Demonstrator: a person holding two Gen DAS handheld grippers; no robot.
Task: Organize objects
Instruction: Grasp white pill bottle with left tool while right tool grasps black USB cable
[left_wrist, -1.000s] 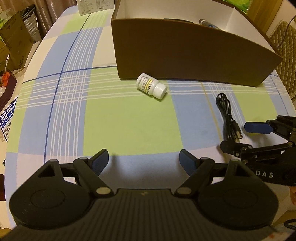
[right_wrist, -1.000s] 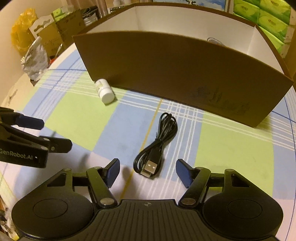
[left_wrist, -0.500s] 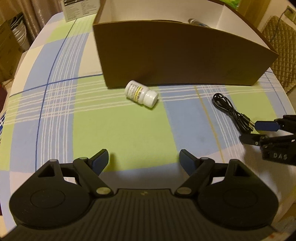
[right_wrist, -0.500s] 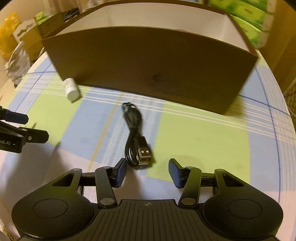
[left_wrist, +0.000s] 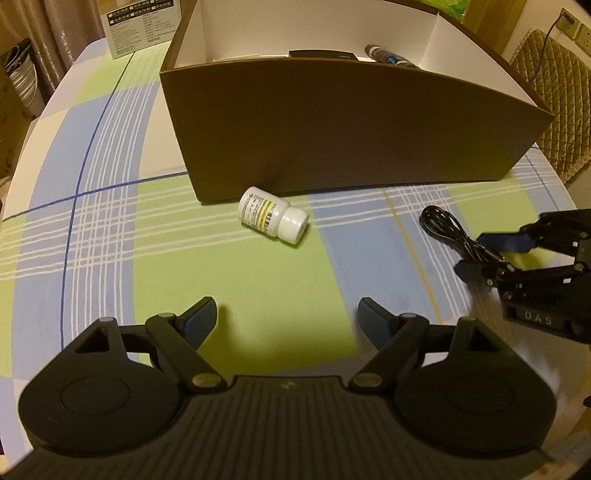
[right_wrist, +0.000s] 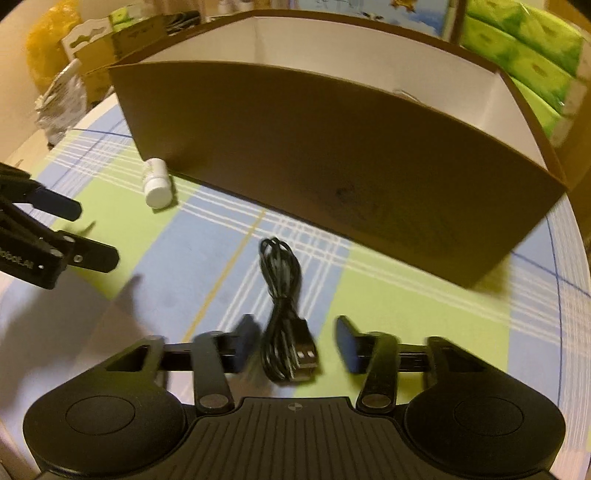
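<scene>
From your left wrist, the left tool (left_wrist: 286, 319) stays wide open and empty over the table (left_wrist: 110, 229), while the pill bottle (left_wrist: 272, 220) now looks nearer. From your right wrist, the right tool (right_wrist: 293, 341) has advanced; its jaws are closing around the black cable (right_wrist: 286, 314), not yet pressing it, before the cardboard box (right_wrist: 332, 162).

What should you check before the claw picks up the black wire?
1. USB cable between the right gripper fingers: ok.
2. Pads pressing the cable: not ok; jaws closing, gaps on both sides.
3. Cable bundle staying coiled when lifted: cannot tell.
4. Cardboard box open on top for dropping in: ok.
5. Left gripper clear of the cable: ok, open over bare tablecloth.
6. Pill bottle out of the way: ok, lying by the box.
</scene>
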